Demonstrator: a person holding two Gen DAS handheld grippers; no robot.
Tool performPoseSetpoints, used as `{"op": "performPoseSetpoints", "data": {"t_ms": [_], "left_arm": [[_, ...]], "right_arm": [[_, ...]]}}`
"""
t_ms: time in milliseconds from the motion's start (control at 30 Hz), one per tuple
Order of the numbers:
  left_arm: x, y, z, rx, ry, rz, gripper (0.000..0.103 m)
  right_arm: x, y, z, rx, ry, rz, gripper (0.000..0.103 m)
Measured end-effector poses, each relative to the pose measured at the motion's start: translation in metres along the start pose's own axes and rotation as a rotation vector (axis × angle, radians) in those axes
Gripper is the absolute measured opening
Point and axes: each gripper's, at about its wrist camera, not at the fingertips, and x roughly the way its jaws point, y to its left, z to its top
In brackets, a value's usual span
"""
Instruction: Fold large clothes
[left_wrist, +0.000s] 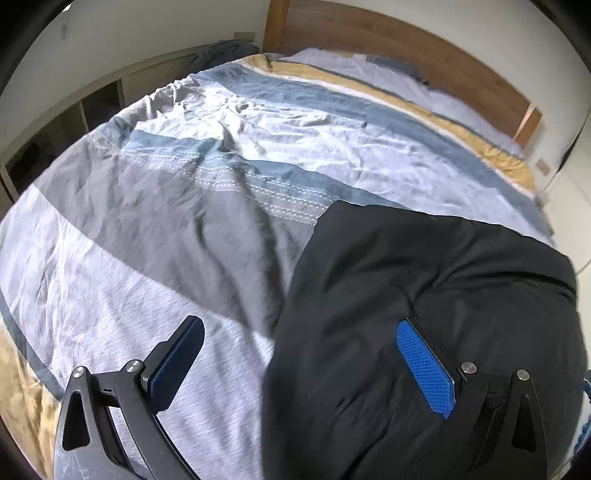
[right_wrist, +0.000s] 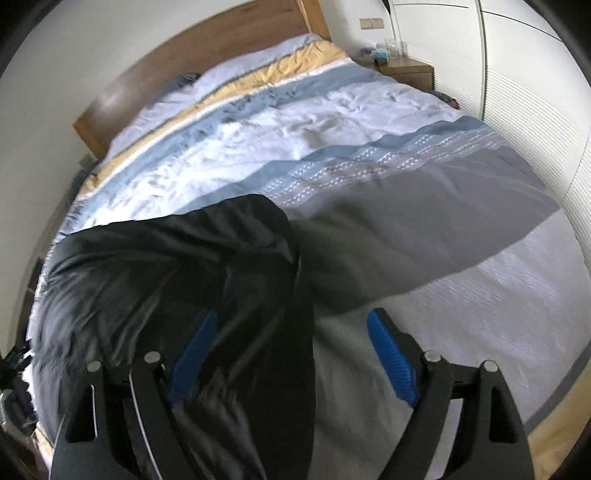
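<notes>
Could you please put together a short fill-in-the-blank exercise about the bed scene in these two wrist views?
1. The dark garment lying on the bed is ____ in colour.
2. The headboard behind the striped duvet is made of ____.
3. The pads on the right hand-held gripper are ____ in colour.
4. The jaws of the left hand-held gripper stand ____, gripping nothing.

Missing words: black; wood; blue; open
</notes>
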Motion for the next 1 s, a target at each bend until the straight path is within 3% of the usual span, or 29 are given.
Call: {"op": "performPoseSetpoints", "data": {"t_ms": [167,400,633,733,867,1000], "left_arm": [[-0.009,0.030,-0.012,-0.065,0.028,-0.116,0.102],[0.006,0.051,-0.029,-0.136,0.106,-0.234,0.102],[0.004,0.069,-0.035,-0.192,0.078,-0.270,0.102],[0.005,0.075,-0.036,-0.235,0.079,-0.344,0.102],[0.025,0.069,-0.048,-0.243,0.155,-0.442,0.102],[0.052,0.055,-0.068,-0.241,0.241,-0.513,0.102]], "right_arm": [[-0.026,-0.003,-0.013,0.002,-0.008,0.056,0.091],[-0.009,-0.023,-0.043,0.121,0.072,0.150,0.092],[0.004,-0.042,-0.063,0.209,0.081,0.186,0.093],[0.006,-0.040,-0.065,0.225,0.075,0.252,0.093],[0.019,-0.030,-0.073,0.202,0.118,0.324,0.094],[0.046,-0.032,-0.092,0.225,0.200,0.381,0.103]]}}
